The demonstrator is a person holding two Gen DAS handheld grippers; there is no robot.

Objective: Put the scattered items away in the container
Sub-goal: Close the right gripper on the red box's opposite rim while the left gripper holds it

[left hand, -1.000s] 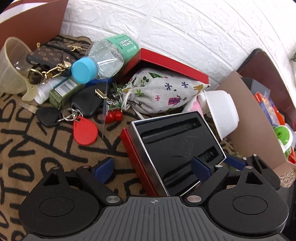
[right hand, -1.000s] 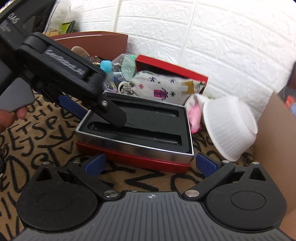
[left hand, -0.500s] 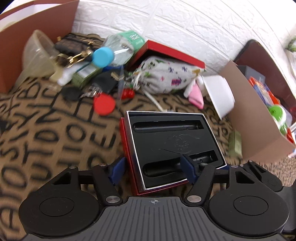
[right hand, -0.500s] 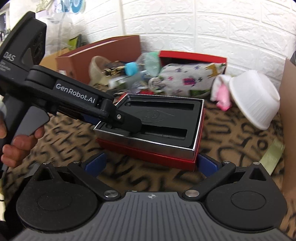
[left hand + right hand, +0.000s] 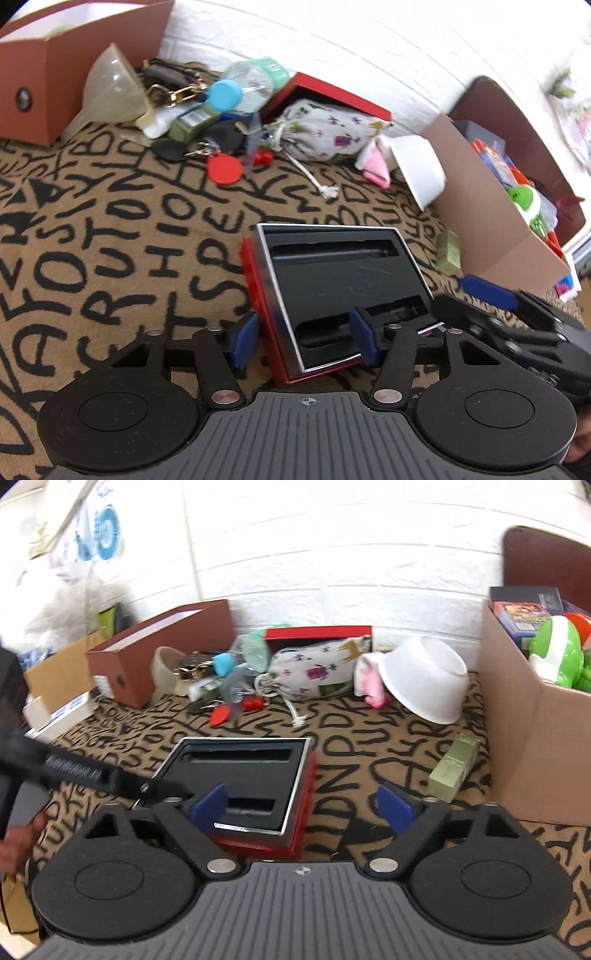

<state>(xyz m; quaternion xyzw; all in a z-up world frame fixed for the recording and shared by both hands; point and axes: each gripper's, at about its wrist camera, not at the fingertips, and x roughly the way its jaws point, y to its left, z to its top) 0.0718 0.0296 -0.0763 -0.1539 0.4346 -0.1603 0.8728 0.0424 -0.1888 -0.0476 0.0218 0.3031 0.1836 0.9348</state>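
A red gift box (image 5: 343,291) with a black foam insert is held above the patterned cloth. My left gripper (image 5: 303,338) is shut on its near left edge, one pad outside the red wall, one inside on the foam. In the right wrist view the same box (image 5: 255,786) sits at the lower left, with the left gripper's arm reaching in from the left. My right gripper (image 5: 303,806) is open; its left pad overlaps the box's near edge, its right pad is clear of it. The cardboard container (image 5: 535,738) stands at the right, holding toys and boxes.
A pile lies by the wall: cloth pouch (image 5: 325,133), water bottle (image 5: 251,88), red lid (image 5: 325,96), keys with a red tag (image 5: 225,170), funnel (image 5: 110,92), white bowl (image 5: 424,679). A green carton (image 5: 456,770) lies beside the container. A brown box (image 5: 55,66) is at the left.
The box has come back from the pile and up off the cloth in the left gripper. My right gripper has pulled back and shifted right, toward the cardboard container.
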